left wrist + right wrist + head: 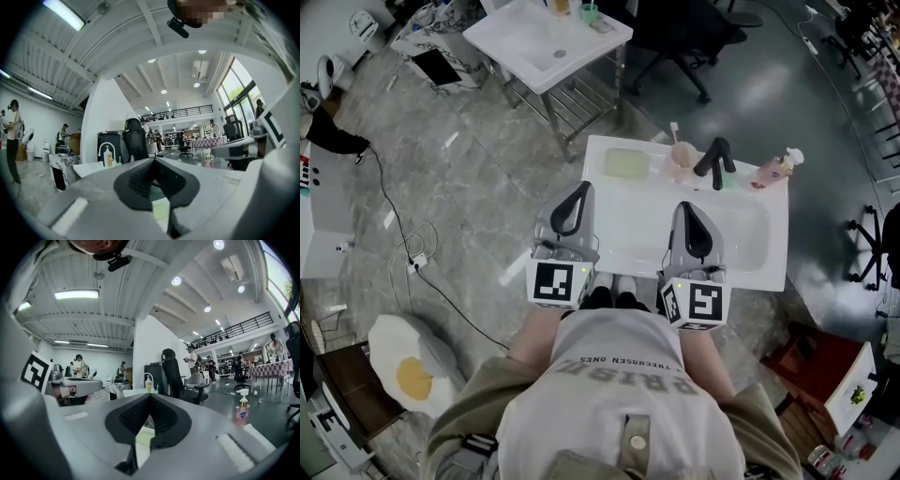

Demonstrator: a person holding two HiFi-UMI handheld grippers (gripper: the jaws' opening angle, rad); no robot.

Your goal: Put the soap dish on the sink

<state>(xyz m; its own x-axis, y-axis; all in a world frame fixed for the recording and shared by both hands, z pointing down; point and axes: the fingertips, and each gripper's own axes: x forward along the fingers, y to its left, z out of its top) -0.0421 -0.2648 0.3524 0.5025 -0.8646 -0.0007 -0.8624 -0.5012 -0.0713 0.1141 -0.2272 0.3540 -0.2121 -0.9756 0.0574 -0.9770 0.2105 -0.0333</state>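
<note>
The pale green soap dish lies on the back left corner of the white sink in the head view. My left gripper hangs over the sink's left edge, short of the dish. It is shut with nothing in it. My right gripper is over the basin, also shut and empty. In the left gripper view the closed jaws point level, and a pale green patch shows below them. The right gripper view shows closed jaws and a similar pale green patch.
On the sink's back rim stand a pink cup with a toothbrush, a black faucet and a pink soap bottle. A second white sink stands farther off. Cables and a fried-egg cushion lie on the floor to the left.
</note>
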